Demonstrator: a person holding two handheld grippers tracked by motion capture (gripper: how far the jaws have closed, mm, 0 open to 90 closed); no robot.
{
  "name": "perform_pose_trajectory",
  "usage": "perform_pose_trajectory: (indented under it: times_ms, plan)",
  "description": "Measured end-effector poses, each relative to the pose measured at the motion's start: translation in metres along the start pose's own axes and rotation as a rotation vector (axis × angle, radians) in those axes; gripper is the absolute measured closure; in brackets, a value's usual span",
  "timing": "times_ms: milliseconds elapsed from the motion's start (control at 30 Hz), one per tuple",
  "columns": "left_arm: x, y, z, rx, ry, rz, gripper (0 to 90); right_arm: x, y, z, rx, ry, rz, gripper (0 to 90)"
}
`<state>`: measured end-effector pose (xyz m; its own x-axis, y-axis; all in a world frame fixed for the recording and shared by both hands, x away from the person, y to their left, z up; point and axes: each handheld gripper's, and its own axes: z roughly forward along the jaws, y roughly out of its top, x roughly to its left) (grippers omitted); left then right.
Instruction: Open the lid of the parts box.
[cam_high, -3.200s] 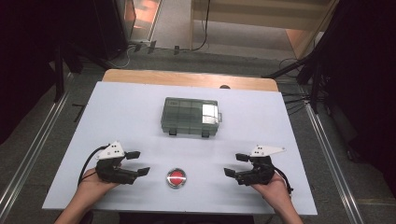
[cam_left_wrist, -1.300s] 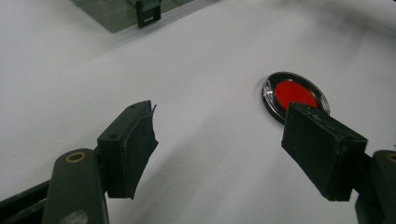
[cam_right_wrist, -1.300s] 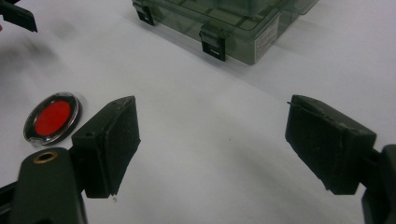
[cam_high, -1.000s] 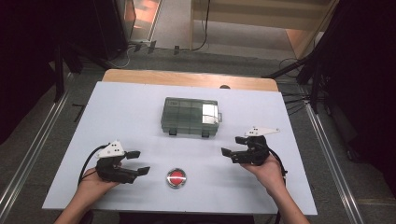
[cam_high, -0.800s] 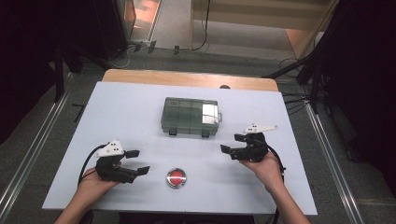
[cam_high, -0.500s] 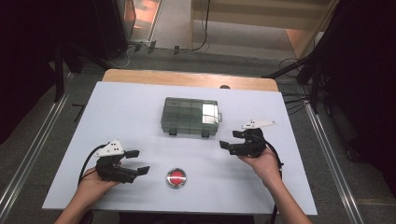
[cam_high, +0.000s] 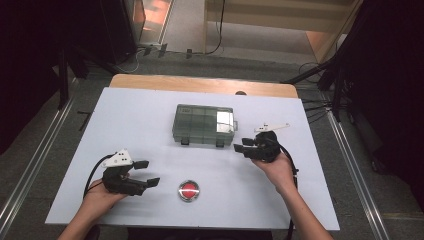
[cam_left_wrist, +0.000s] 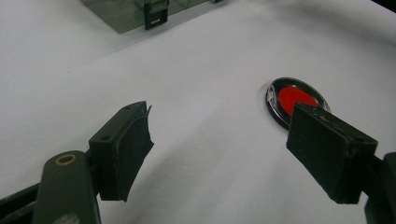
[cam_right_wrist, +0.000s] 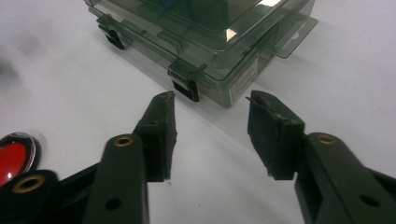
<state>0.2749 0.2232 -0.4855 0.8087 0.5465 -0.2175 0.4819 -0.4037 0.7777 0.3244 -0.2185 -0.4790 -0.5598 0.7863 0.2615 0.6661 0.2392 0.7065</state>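
Nearest the person, the left gripper (cam_high: 142, 174) rests on the white table (cam_high: 150, 115) with its jaws spread wide and nothing between them — the red button (cam_high: 189, 190) lies just beside it. Farther on, the right gripper (cam_high: 241, 147) has just been closing its jaws, still parted and bare, aimed at the near right corner of the smoky plastic compartment box (cam_high: 204, 124). The box lies flat mid-table — long axis left to right, latches facing the person.

We make out no readable words or numbers. The clear box (cam_right_wrist: 219, 51) carries a small white label (cam_right_wrist: 243, 78) on its front wall, near its black latch (cam_right_wrist: 186, 89). Its print is too small for us to read.
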Motion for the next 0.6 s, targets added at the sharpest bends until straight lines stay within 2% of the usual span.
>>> perform_pose_trajectory:
  times_ms: [233, 367, 433, 600]
  plan:
    - [0.000, 0.000, 0.000, 0.001, 0.002, 0.000, 21.5, -0.004, 0.003, 0.007, 0.015, 0.012, 0.000, 76.3]
    - [0.001, 0.000, 0.000, 0.003, 0.000, 0.001, 21.5, -0.008, 0.005, 0.012, 0.045, 0.032, 0.015, 86.7]
    - [0.001, 0.000, 0.000, 0.003, 0.000, 0.001, 21.5, -0.009, 0.006, 0.015, 0.052, 0.034, 0.017, 89.8]
    - [0.002, 0.000, 0.000, 0.004, 0.001, -0.004, 21.5, -0.011, 0.009, 0.020, 0.069, 0.036, 0.029, 90.0]
